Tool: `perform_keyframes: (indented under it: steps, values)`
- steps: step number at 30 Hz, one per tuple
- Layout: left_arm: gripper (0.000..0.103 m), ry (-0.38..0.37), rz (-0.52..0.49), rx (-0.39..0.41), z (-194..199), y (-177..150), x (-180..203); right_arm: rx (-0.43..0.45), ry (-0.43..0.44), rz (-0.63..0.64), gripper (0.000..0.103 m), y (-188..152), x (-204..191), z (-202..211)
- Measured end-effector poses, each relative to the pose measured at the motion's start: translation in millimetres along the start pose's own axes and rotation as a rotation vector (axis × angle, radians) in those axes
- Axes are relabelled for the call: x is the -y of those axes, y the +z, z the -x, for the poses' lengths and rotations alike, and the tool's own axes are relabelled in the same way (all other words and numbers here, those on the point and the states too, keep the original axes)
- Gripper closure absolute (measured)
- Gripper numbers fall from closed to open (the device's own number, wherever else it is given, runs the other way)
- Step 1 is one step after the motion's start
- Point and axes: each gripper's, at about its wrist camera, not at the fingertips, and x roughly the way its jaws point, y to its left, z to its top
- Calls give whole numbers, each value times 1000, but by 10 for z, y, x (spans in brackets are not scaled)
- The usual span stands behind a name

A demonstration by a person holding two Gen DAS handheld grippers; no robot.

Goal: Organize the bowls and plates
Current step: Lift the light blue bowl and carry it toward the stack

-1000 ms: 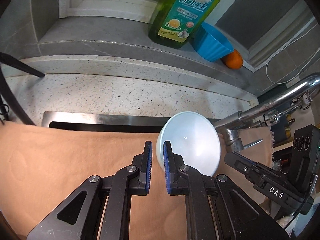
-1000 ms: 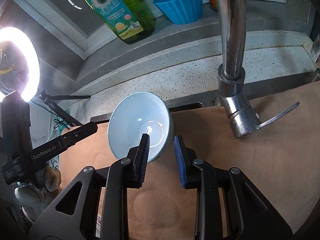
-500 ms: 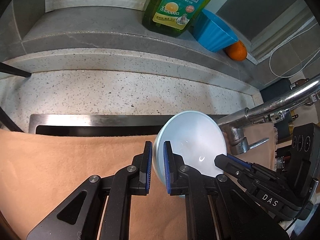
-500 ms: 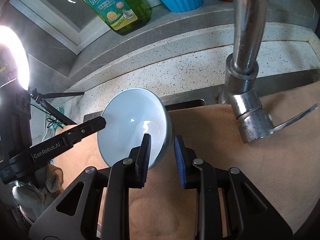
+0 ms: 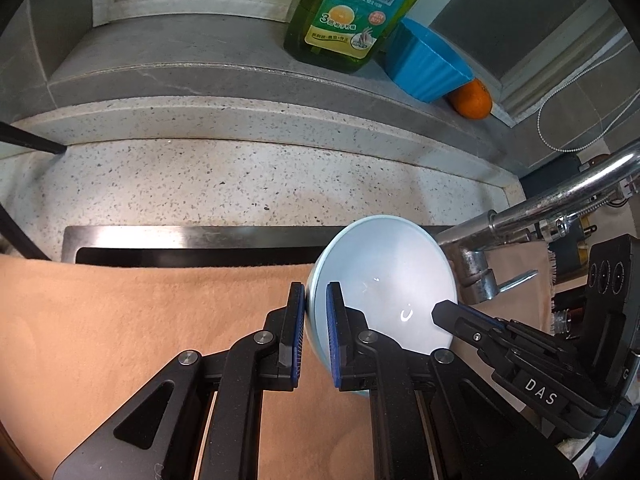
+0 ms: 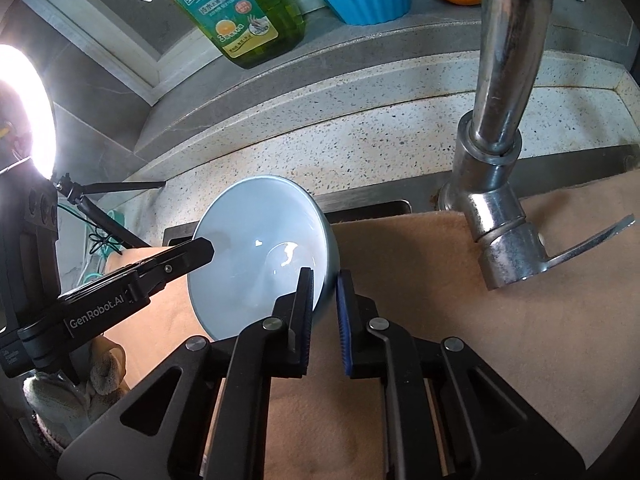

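**Pale blue bowl gripped on both sides above the tan cloth**

A pale blue glazed ceramic bowl [image 5: 384, 280] is tilted on edge over a tan felt cloth [image 5: 120, 340] that covers most of a stainless steel sink [image 5: 180, 238]. The left gripper [image 5: 316, 332] is clenched on the bowl's rim, one blue pad inside the wall and one outside. The right gripper [image 6: 325, 312] grasps the opposite rim the same way; its jaws have just closed onto that wall, which sits between the pads. In each wrist view the other gripper's black finger reaches in across the bowl.

Just beside the bowl stands a chrome tap [image 6: 496, 208] with a flat lever, its base at the cloth's edge. Behind the sink runs a speckled stone counter [image 5: 240, 184], then a grey ledge carrying a green dish-soap bottle [image 5: 352, 12], a blue fluted plastic bowl [image 5: 424, 64] and an orange fruit [image 5: 470, 100] side by side. A bright ring light [image 6: 24, 112] glares at the left of the right wrist view
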Motion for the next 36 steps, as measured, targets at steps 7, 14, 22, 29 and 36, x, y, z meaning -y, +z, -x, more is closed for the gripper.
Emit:
perform_keyframes:
  steps: [7,14,22,29,36]
  values:
    - [94,-18,12,40,318,-114,-48,7,25,36,92,-69,-173,181]
    - [94,-28,13,90,741,-337,-113,9,64,106,92,-224,-473,458]
    - [94,-31,27,161,1259,-618,-223,16,104,188,92,-427,-882,761]
    - [94,-23,55,205,1646,-932,-409,23,146,259,92,-662,-1281,979]
    - [94,0,116,227,1929,-1324,-736,-8,186,326,92,-953,-1665,1004]
